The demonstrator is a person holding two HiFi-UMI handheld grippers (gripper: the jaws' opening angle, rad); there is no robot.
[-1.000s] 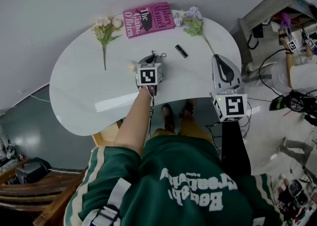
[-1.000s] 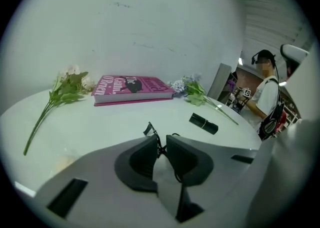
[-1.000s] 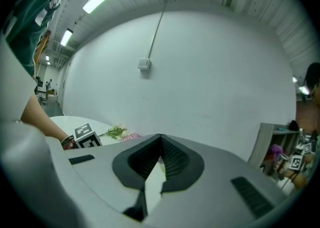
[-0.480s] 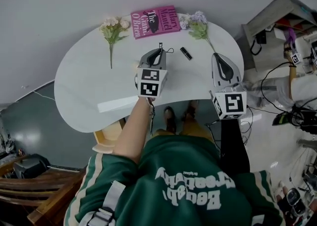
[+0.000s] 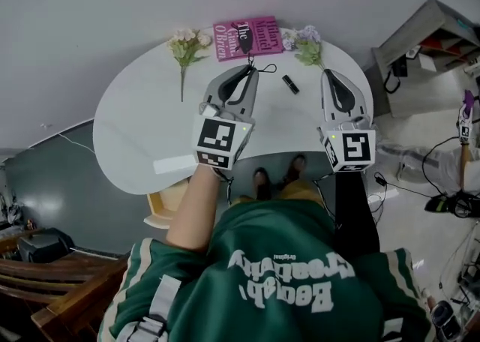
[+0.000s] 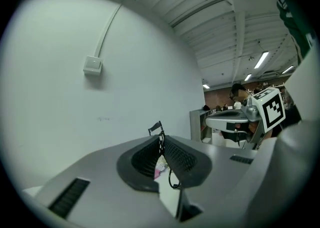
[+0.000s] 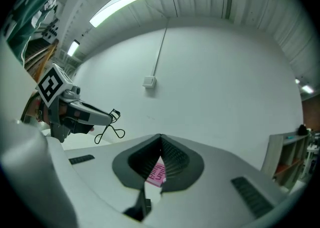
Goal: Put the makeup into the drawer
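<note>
So, from the left: a sprig of pale flowers [image 5: 186, 46] lies on the white table [image 5: 135, 130]. Just right of it the left gripper [image 5: 250, 70] is raised above the tabletop, clenched on a black eyelash curler [image 6: 155, 127]. Its jaws have just been closing, and the curler's thin frame sits between the pads with the handle loops hanging free. That is the makeup in hand, so the step looks like carrying it to the drawer. I would keep the squeeze firm and the gripper level, since so slim a frame could swivel or slip out. Beyond the gripper lies a pink book [image 5: 247, 38], then a small black tube [image 5: 290, 85], likely more makeup, flat on the table, and a second sprig [image 5: 306, 42]. The right gripper [image 5: 331, 73] hovers past these with its jaws pressed together on nothing, so it seems free to pull the drawer open. No drawer is plainly in view. A pale wooden shape [image 5: 161, 209] shows under the table's near edge, and I cannot tell what it is or whether anything lies in it. Far right, a grey shelf unit [image 5: 427, 33] holds items too small to name
</note>
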